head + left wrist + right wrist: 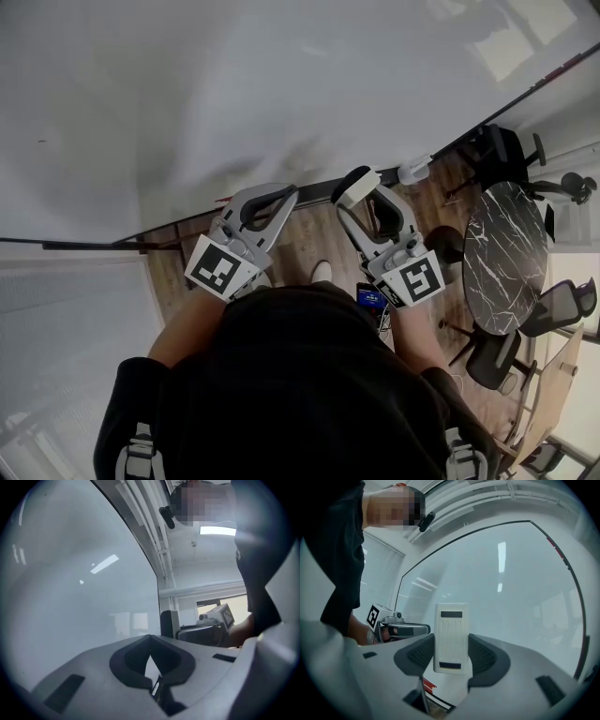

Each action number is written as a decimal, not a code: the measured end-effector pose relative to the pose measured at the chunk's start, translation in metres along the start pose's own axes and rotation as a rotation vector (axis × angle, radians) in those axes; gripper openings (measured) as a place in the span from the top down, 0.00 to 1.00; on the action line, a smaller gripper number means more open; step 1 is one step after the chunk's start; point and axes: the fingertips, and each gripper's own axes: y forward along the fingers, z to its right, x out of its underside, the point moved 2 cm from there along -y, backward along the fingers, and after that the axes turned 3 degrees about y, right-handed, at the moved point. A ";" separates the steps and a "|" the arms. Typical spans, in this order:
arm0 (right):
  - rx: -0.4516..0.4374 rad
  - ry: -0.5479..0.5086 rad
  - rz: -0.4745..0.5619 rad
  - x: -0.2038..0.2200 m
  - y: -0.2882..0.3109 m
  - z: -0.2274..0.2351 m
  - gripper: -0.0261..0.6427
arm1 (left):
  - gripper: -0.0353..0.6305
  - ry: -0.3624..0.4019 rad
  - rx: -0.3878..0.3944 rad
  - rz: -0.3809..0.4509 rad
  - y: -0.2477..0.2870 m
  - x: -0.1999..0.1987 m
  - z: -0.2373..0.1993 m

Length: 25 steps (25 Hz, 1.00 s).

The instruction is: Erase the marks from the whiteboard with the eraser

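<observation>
Head view, whiteboard: a broad pale surface in front of both grippers.
Head view, left gripper: near the board's lower edge. Its marker cube shows a black-and-white square pattern.
Head view, right gripper: just beside the left gripper, with a like-patterned cube.
Left gripper view, jaws: closed tip to tip, holding nothing.
Right gripper view, jaws: clamped on the white eraser, which stands upright before the board with two dark bars on its face. No lettering is legible.

Bright even light, ceiling-lamp glare on whiteboard, fisheye edges dark, soft
</observation>
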 end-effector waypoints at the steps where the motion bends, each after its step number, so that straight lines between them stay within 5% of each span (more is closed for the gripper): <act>1: -0.001 0.002 -0.001 0.001 0.000 0.000 0.63 | 0.94 -0.002 0.001 0.000 0.000 0.001 0.000; 25: 0.004 -0.008 -0.017 0.008 0.002 -0.005 0.63 | 0.94 0.003 0.006 -0.001 -0.005 0.003 0.001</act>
